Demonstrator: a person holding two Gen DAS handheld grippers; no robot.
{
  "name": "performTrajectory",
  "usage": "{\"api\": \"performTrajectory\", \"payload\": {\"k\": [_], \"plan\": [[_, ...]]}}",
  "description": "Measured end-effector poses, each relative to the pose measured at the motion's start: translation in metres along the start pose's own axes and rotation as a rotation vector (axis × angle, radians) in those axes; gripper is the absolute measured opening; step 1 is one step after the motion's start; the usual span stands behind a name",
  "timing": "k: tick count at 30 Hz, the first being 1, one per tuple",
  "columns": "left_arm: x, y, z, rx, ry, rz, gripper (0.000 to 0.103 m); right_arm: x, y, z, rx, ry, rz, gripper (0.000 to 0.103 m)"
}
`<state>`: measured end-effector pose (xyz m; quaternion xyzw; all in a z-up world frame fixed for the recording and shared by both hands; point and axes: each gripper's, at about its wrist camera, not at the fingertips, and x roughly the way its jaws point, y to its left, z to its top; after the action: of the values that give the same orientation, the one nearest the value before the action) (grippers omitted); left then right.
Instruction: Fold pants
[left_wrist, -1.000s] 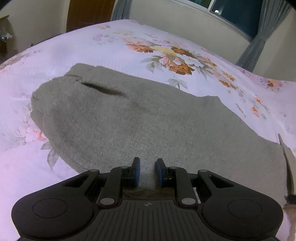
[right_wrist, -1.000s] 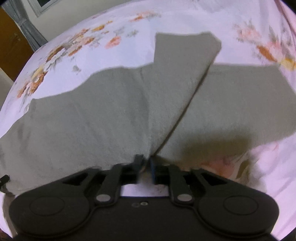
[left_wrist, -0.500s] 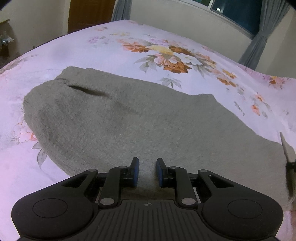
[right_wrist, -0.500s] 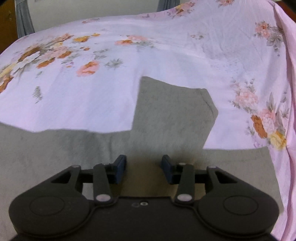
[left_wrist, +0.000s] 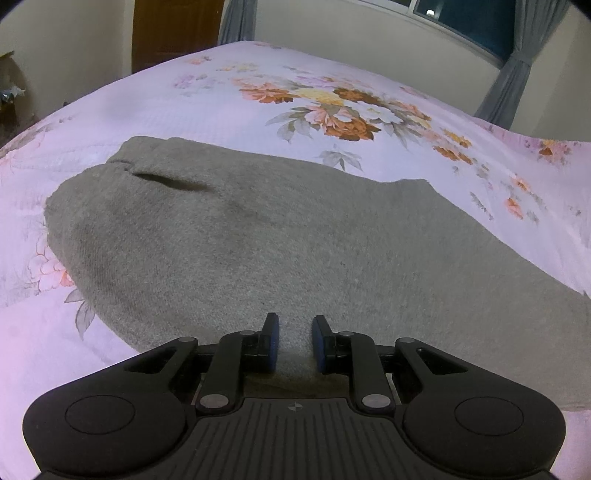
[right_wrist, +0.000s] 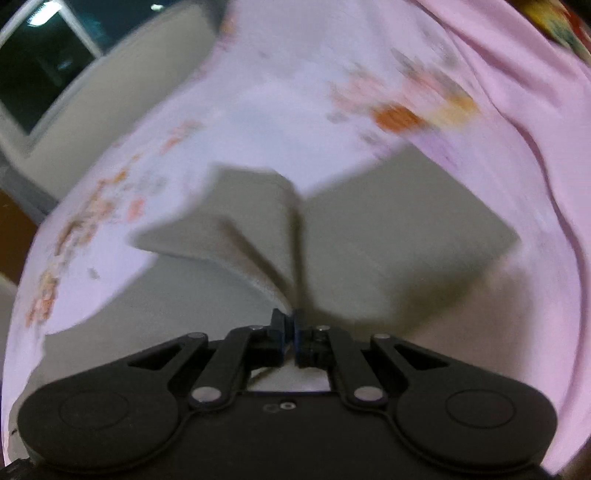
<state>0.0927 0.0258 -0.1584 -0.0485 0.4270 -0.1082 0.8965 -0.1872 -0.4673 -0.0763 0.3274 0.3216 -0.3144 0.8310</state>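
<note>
Pants (left_wrist: 295, 251) lie on the bed (left_wrist: 184, 110), grey knit fabric spread wide over the pink floral sheet. In the left wrist view the waist end sits far left, with a dark slit-like fold near the top edge. The fabric runs right and toward the camera, out to the right frame edge.

Left gripper (left_wrist: 294, 341): jaws narrowly apart, blue pads with a ridge of grey fabric bunched between them. Fabric fills the gap, so it reads as a pinch on the near edge of the pants. Gripper tilted down at the bed.

Right gripper (right_wrist: 289, 332): jaws fully together, blue pads nearly touching. A thin fold of pants (right_wrist: 258, 236) rises out of the pad line and fans up and left, lifted off the bed. So it is clamped on a fabric edge. The frame is motion-blurred, so detail is soft.

In the right wrist view, a second flat grey panel lies to the right of the lifted fold, on the sheet (right_wrist: 258, 110). A shadow falls beneath the lifted part.

Background: window (left_wrist: 465, 18) with grey curtain (left_wrist: 517, 62) far right in the left view, brown door (left_wrist: 177, 29) far left.
</note>
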Motion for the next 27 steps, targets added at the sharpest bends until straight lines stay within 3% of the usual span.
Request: {"api": "performTrajectory", "payload": {"k": [2, 4, 8, 12, 14, 18, 21, 25, 27], "plan": [[0.0, -0.001, 0.0, 0.002, -0.001, 0.002, 0.02, 0.003, 0.013, -0.003, -0.108, -0.016, -0.035, 0.008], [0.0, -0.001, -0.001, 0.004, -0.001, 0.005, 0.02, 0.002, 0.024, 0.001, -0.158, -0.057, -0.05, 0.024], [0.002, -0.003, -0.001, 0.012, 0.0, 0.016, 0.021, 0.011, 0.035, 0.019, -0.171, -0.081, -0.071, 0.032], [0.002, -0.005, -0.001, 0.023, -0.001, 0.028, 0.021, 0.015, 0.039, 0.035, -0.146, -0.132, -0.063, 0.025], [0.003, -0.005, -0.001, 0.019, 0.001, 0.027, 0.021, 0.007, 0.024, 0.04, -0.012, -0.162, 0.002, 0.013], [0.003, -0.006, -0.001, 0.032, 0.002, 0.031, 0.021, -0.008, -0.022, 0.027, 0.217, -0.159, 0.067, 0.005], [0.003, -0.006, 0.0, 0.036, 0.003, 0.032, 0.021, -0.011, -0.056, 0.005, 0.322, -0.124, 0.068, 0.005], [0.003, -0.007, -0.001, 0.046, 0.001, 0.037, 0.021, -0.009, -0.064, -0.005, 0.269, -0.108, 0.061, 0.007], [0.003, -0.008, -0.001, 0.048, 0.0, 0.039, 0.021, -0.012, -0.063, -0.001, 0.248, -0.128, 0.065, 0.017]]}}
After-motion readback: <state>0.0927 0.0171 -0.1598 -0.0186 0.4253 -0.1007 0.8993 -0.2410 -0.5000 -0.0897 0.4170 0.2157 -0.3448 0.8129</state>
